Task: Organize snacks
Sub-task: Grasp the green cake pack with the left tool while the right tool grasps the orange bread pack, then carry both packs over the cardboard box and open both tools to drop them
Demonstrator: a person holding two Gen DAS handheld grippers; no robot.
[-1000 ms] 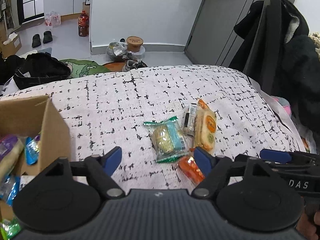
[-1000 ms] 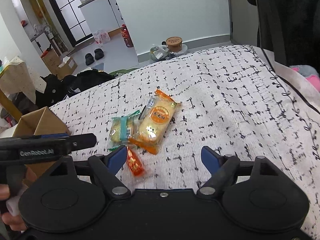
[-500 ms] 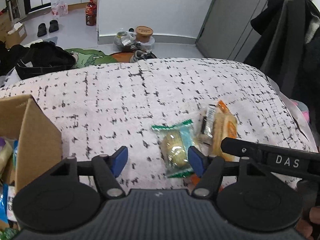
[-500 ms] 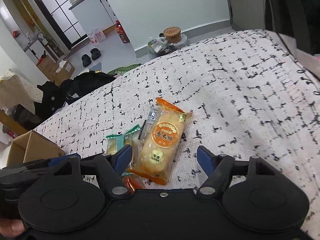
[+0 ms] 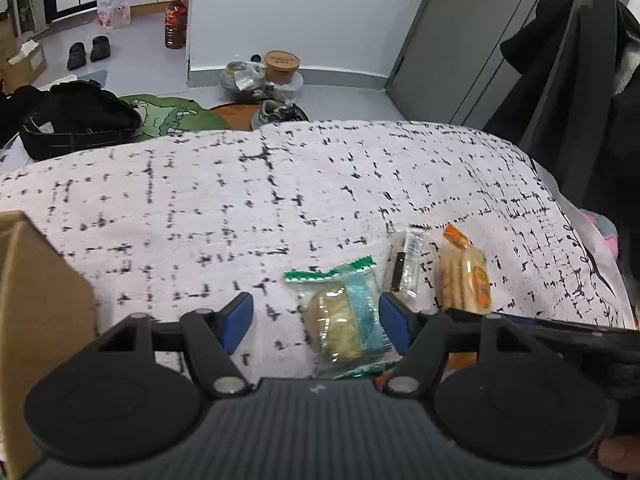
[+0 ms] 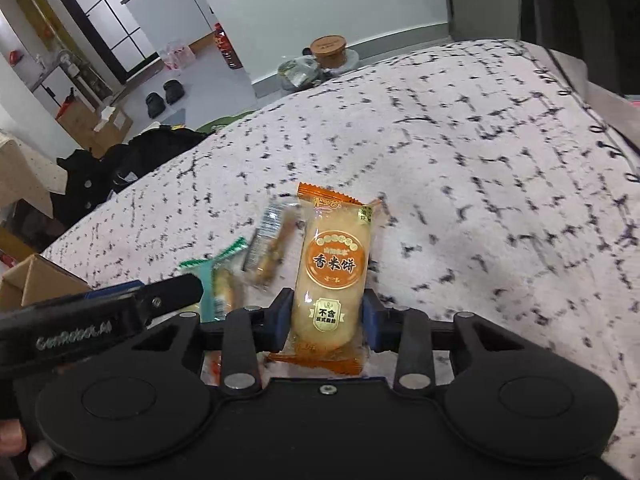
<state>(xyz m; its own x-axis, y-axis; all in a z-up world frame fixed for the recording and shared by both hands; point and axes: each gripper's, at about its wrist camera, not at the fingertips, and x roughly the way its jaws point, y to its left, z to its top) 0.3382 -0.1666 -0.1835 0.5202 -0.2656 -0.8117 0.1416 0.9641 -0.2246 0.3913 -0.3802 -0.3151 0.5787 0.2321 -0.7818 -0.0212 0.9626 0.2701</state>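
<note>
My right gripper (image 6: pixel 326 322) is shut on the orange rice-cracker packet (image 6: pixel 332 276), which also shows in the left wrist view (image 5: pixel 466 276). My left gripper (image 5: pixel 316 316) is open, its jaws either side of a green-edged cake packet (image 5: pixel 346 316) lying on the white black-flecked cloth (image 5: pixel 240 200). That packet also shows in the right wrist view (image 6: pixel 218 280). A clear-wrapped stick snack (image 5: pixel 405 266) lies between the two packets. A small orange packet (image 6: pixel 215 366) peeks out under the right gripper.
A cardboard box (image 5: pixel 36 320) stands at the left on the cloth; its corner also shows in the right wrist view (image 6: pixel 38 282). Beyond the cloth's far edge lie a black bag (image 5: pixel 76 120), shoes and a tub on the floor. Dark coats (image 5: pixel 592 92) hang at the right.
My right gripper has moved forward over the orange rice-cracker packet and shut on it. My left gripper has moved forward to straddle the green-edged packet, staying open.
</note>
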